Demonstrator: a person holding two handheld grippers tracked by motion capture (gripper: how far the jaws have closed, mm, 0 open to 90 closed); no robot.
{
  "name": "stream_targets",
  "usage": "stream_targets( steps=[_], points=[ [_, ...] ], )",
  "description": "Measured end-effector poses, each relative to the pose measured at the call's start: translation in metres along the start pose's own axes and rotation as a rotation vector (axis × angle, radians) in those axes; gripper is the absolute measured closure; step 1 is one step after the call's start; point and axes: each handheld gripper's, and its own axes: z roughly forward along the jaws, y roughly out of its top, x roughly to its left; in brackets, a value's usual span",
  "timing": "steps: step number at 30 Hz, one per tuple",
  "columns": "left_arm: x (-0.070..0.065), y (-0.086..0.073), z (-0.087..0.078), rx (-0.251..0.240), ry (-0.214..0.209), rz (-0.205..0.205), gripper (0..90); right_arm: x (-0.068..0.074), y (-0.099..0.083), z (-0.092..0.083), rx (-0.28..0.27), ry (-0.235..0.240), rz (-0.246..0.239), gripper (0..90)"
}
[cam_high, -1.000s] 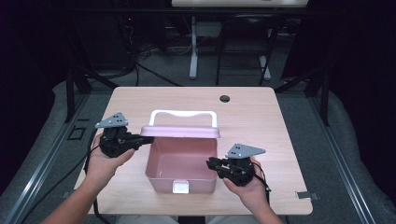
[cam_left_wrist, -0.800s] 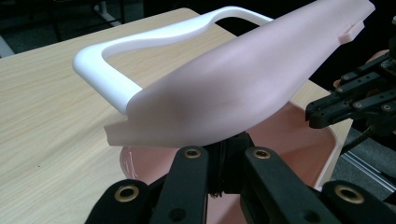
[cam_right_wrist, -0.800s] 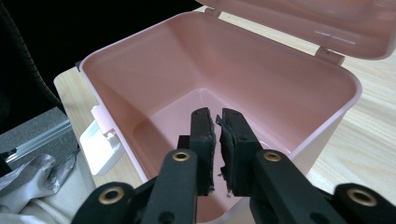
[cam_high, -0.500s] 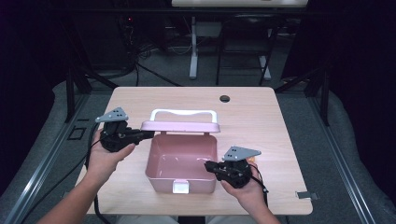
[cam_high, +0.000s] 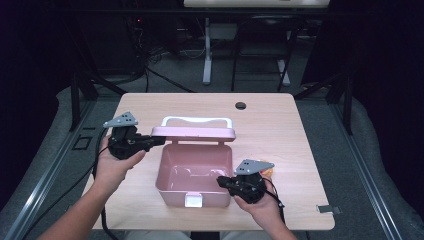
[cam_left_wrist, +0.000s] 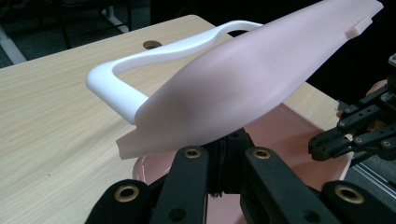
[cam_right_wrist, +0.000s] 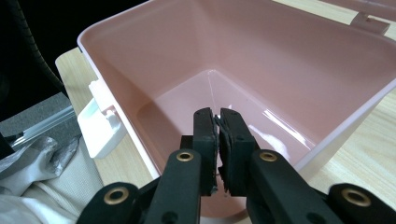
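Counting what lay on the table (cam_high: 280, 115), you had one pink box (cam_high: 195, 172), one lid (cam_high: 192, 132) hinged at its far side with one white handle (cam_high: 197, 120), one white latch (cam_high: 194, 200) on its near wall, and two grippers. The box sat near the table's near edge, a little left of the middle, its front wall close to that edge.

Your left gripper (cam_high: 157, 140) reached in from the left side of the table, its jaws pressed together on the left end of the lid, which stood raised and tilted over the open box; in the left gripper view the lid (cam_left_wrist: 261, 79) rose straight out of the closed jaws. Your right gripper (cam_high: 223, 182) hung at the box's near right corner with its jaws pressed together, having just been closing; in the right gripper view they (cam_right_wrist: 217, 128) pointed into the bare box (cam_right_wrist: 289, 60) with nothing between them.

One dark round hole (cam_high: 241, 105) marked the table near its far edge. Bare wood stretched across the right half and the far strip behind the handle, giving you open room there; the near edge beside the box left little.
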Motion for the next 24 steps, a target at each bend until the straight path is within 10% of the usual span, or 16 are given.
stream_targets(
  steps=[24],
  points=[
    [0.0018, 0.0065, 0.0001, -0.009, 0.013, -0.002, 89.9, -0.0012, -0.0054, 0.0005, 0.018, 0.003, 0.004, 90.0]
  ],
)
